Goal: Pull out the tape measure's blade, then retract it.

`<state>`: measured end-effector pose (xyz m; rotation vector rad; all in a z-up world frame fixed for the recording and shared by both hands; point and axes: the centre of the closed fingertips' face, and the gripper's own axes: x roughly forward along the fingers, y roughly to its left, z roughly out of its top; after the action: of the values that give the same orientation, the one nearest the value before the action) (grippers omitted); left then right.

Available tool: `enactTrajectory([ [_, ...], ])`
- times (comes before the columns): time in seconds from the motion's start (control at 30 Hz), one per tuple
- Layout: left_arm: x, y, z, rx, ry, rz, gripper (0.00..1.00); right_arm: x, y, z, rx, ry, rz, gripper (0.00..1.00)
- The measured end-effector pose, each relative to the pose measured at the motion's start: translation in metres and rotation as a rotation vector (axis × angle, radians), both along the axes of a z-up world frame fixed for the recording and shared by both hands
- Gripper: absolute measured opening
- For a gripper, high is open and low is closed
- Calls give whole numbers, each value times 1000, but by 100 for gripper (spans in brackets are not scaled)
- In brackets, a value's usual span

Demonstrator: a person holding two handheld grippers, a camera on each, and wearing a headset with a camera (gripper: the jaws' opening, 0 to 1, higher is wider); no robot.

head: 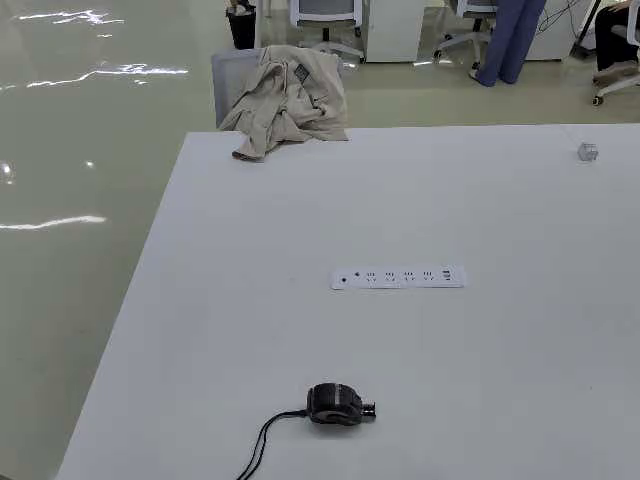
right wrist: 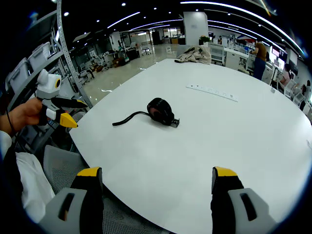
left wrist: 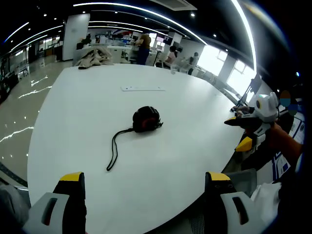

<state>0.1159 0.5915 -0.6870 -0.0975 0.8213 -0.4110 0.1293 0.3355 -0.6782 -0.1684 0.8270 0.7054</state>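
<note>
A black tape measure (head: 337, 404) lies on the white table (head: 300, 230) near its front edge, with a black wrist strap (head: 262, 445) trailing to the left. Its blade is not drawn out. In the left gripper view the tape measure (left wrist: 146, 118) lies ahead of my left gripper (left wrist: 145, 183), which is open and held back from the table edge. In the right gripper view the tape measure (right wrist: 161, 111) lies ahead of my right gripper (right wrist: 158, 178), also open and apart from it. The right gripper (left wrist: 253, 127) shows at the right of the left gripper view, the left gripper (right wrist: 58, 111) at the left of the right gripper view.
A white power strip (head: 398, 277) lies flat in the middle of the table. A beige jacket (head: 287, 100) hangs over a chair at the far edge. A small grey object (head: 587, 151) sits at the far right. A person (head: 508, 38) stands beyond the table.
</note>
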Motion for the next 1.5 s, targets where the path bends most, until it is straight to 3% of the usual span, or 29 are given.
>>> enactTrajectory([
  [0.97, 6, -4, -1, 3, 2, -15, 100, 4, -2, -2, -6, -2, 9, 94],
  [1.5, 10, -5, -2, 10, -3, -25, 99, 13, -2, -10, -29, -11, 54, 92],
])
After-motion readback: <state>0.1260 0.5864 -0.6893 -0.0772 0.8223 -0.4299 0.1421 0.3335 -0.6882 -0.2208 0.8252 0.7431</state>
